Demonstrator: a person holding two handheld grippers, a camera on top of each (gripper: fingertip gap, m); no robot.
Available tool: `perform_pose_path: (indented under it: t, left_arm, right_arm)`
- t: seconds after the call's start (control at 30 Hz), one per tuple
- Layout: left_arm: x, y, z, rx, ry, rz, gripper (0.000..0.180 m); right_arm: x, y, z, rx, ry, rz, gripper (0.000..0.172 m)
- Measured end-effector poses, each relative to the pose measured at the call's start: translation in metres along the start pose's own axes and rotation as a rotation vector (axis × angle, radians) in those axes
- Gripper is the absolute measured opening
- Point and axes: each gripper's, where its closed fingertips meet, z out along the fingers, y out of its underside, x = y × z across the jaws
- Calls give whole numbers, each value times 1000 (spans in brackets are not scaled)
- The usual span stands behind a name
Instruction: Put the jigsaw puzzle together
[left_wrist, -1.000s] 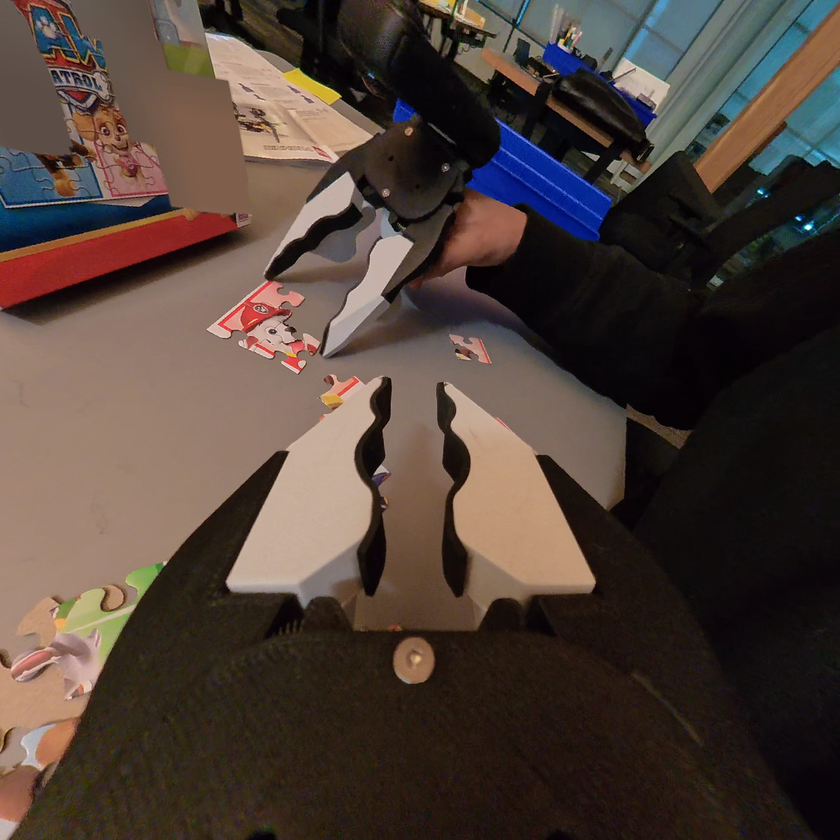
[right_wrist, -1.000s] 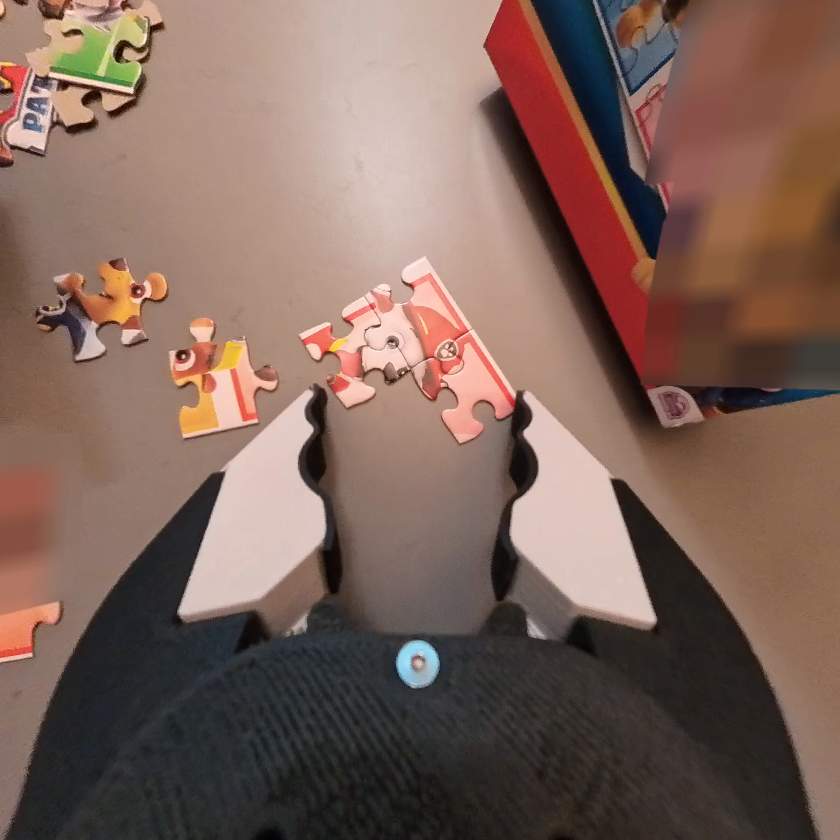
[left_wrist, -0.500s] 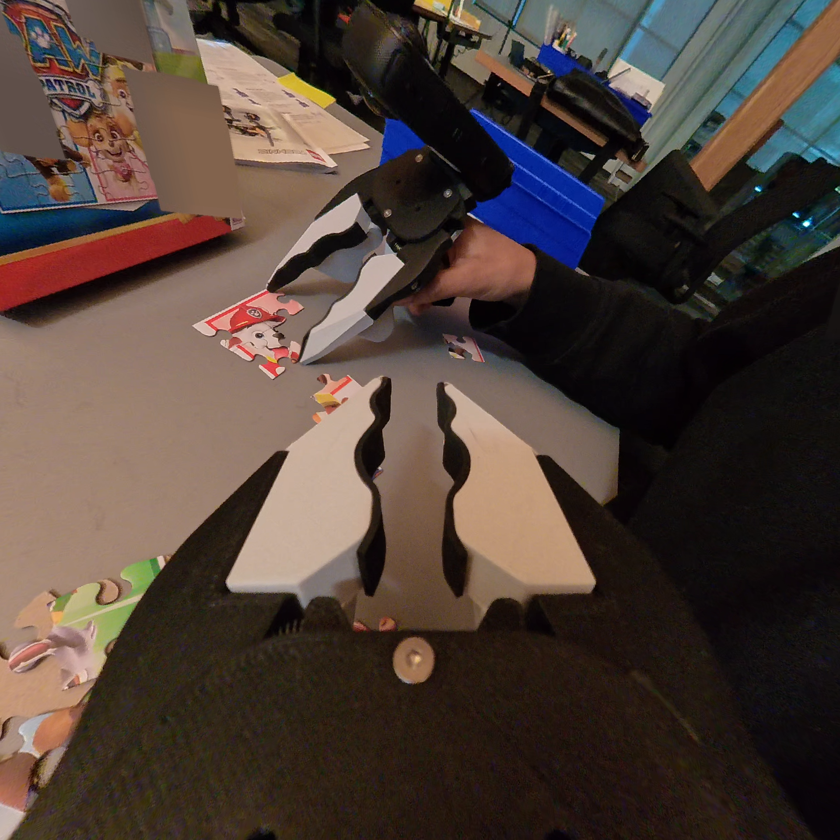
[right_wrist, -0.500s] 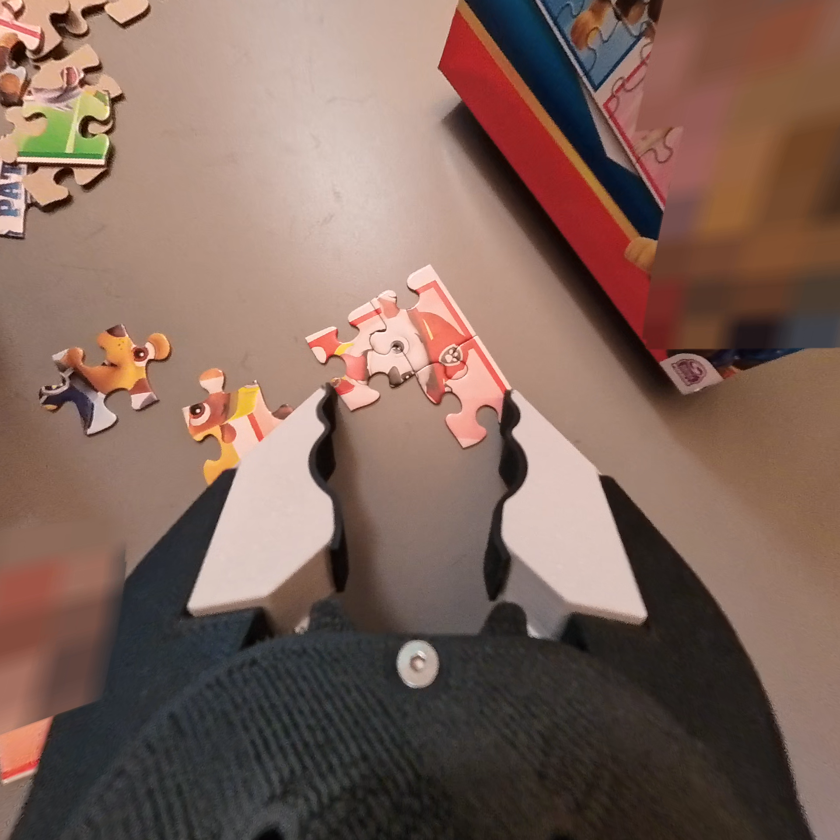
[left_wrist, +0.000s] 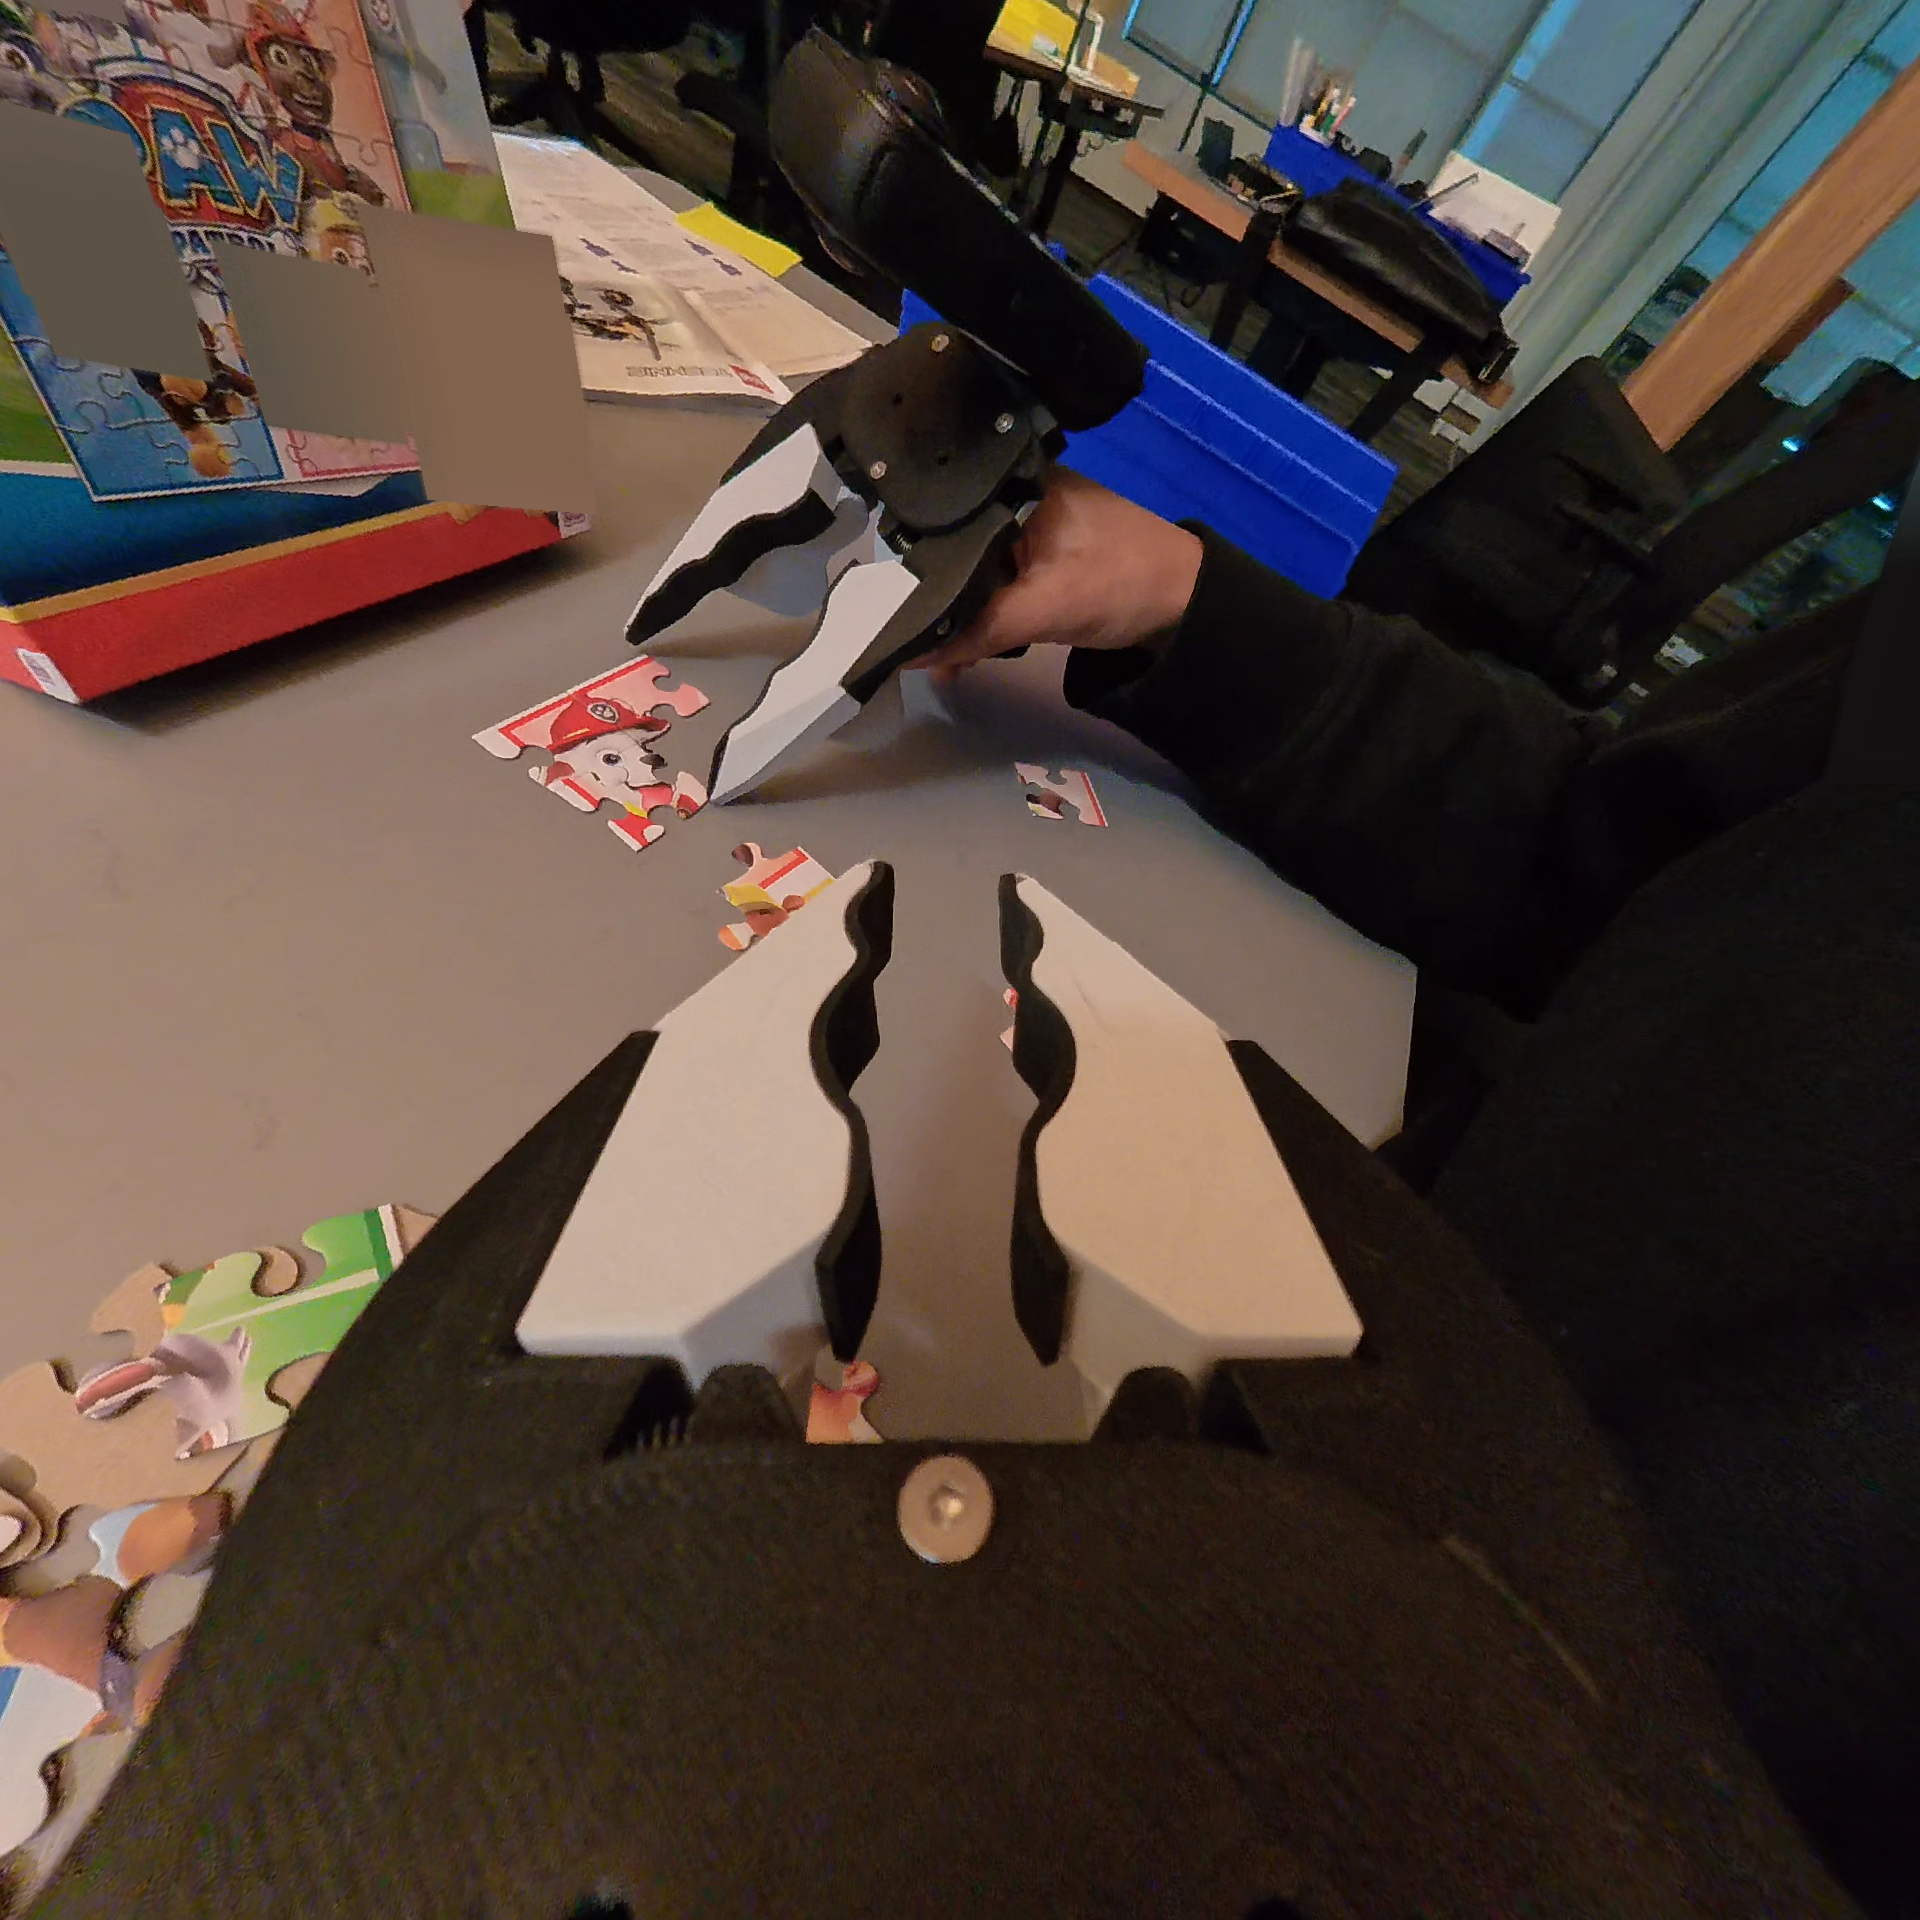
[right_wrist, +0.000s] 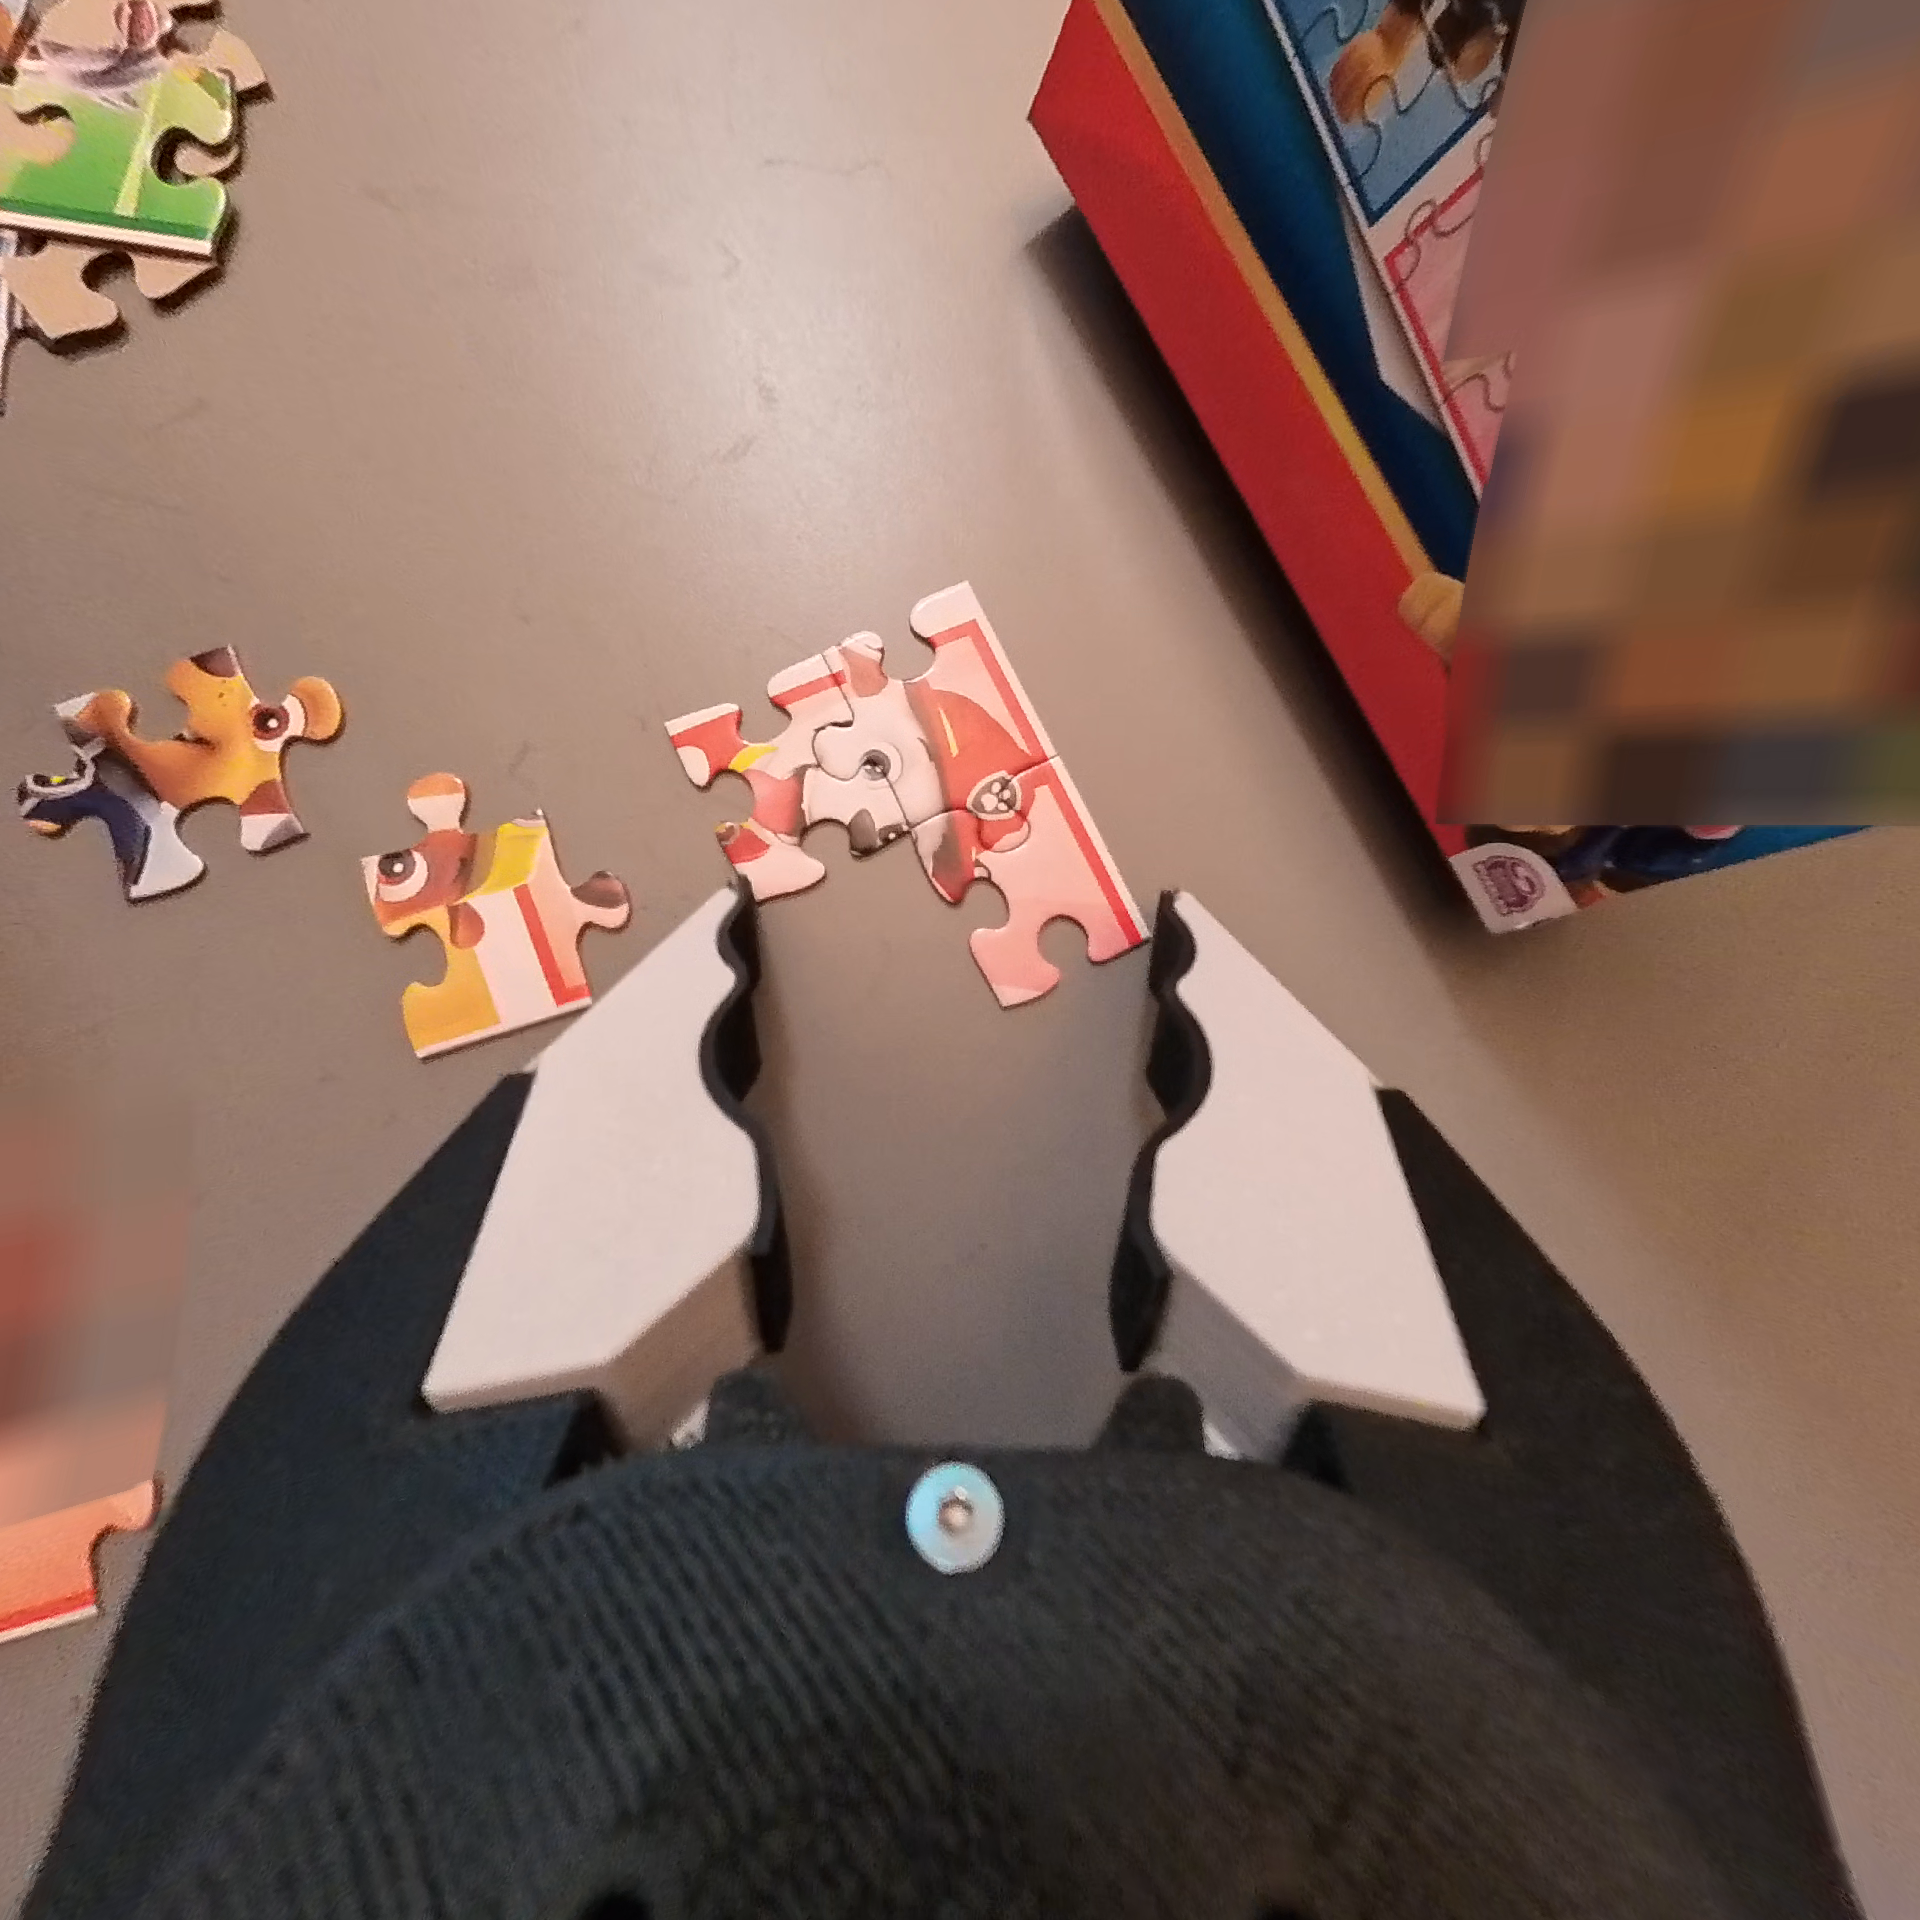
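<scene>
A joined cluster of red and white puzzle pieces (right_wrist: 914, 779) lies flat on the grey table (right_wrist: 582, 436). My right gripper (right_wrist: 954, 904) is wide open with its tips at the table, and the cluster's near end lies between them. Its left fingertip (right_wrist: 740, 906) is at the cluster's lower left piece. The left wrist view shows the same gripper (left_wrist: 681, 717) beside the cluster (left_wrist: 597, 743), held by a hand. My left gripper (left_wrist: 945, 883) hovers low with a narrow gap and only bare table between its fingers. A yellow and red piece (left_wrist: 774, 894) lies just left of its left fingertip.
A red and blue puzzle box (right_wrist: 1247, 364) stands right of the cluster. The yellow and red piece (right_wrist: 488, 925) and an orange dog piece (right_wrist: 187, 769) lie to the left. Green pieces (left_wrist: 260, 1320), a small loose piece (left_wrist: 1060, 795), a booklet (left_wrist: 665, 301) and a blue bin (left_wrist: 1226, 447) are around. From either gripper's tips it is about 10 centimeters to the orange dog piece (right_wrist: 187, 769).
My right gripper's jaws narrowed a little and stayed over the red cluster's near end. My left gripper kept its narrow gap and barely shifted.
</scene>
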Motion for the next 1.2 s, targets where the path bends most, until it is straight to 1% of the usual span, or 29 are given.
perform_pose_path:
  t: [0.17, 0.33, 0.43, 0.57, 0.6, 0.73, 0.83, 0.93, 1.07, 1.2]
  left_arm:
    - [0, 1, -3, -4, -26, 6, 17]
    - [-11, 0, -17, -14, -98, 18, 18]
    - [-35, -3, -38, -13, -215, 18, 18]
    - [-90, -5, -85, 19, -511, -31, 26]
    - [-99, -3, -95, 22, -563, -52, 27]
    - [-118, 10, -118, 12, -665, -126, 29]
    - [-129, 21, -130, -30, -746, -137, 28]
    - [-141, 26, -149, -45, -841, -144, 27]
    - [-145, 27, -158, -13, -820, -196, 27]
    - [-150, 41, -151, -35, -783, -227, 27]
  right_arm:
    - [4, 3, -5, 4, 28, 0, 72]
    - [3, -4, -23, 87, 57, 27, 71]
    - [2, -13, -38, 186, 80, 58, 64]
    - [-1, -25, -54, 340, 116, 73, 62]
    - [-3, -27, -56, 371, 116, 78, 62]
    - [-18, -38, -65, 464, 64, 87, 57]
    - [-34, -35, -57, 428, 0, 64, 51]
    - [-51, -29, -45, 364, -43, 9, 49]
    - [-67, -26, -33, 309, -62, -40, 50]
    - [-71, -23, -26, 270, -50, -51, 49]
